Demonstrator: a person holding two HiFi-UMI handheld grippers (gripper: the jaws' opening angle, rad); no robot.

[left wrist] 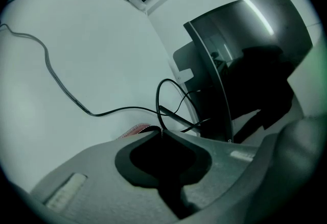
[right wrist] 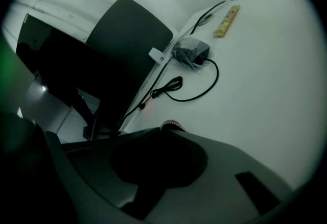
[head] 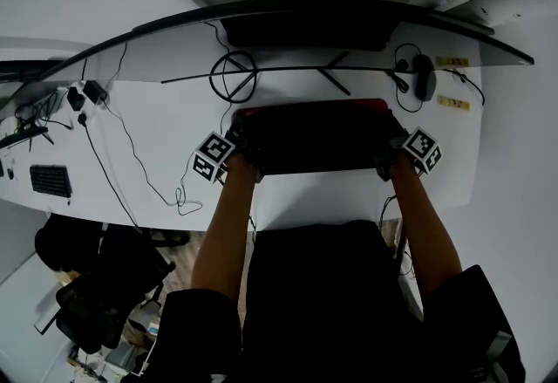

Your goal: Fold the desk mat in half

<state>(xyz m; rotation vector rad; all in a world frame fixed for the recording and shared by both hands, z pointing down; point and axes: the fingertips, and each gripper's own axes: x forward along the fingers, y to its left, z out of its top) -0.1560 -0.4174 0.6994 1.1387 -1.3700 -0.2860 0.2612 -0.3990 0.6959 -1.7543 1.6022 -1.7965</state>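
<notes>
The flat black, red-edged desk mat (head: 314, 139), judged limp and light, is pinched at its corners within the closed jaws of left gripper (left wrist: 157, 132) and right gripper (right wrist: 164, 127).

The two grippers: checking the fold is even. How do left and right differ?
The left gripper pinches the desk mat's left corner, the right gripper its right corner. A looped cable lies ahead of the left, a small black device ahead of the right. Both are shut.

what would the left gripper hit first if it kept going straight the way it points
Probably the looped black cable on the desk, just past the left gripper, whose jaws are shut on the desk mat; the monitor stands behind. Depth is unclear.
</notes>
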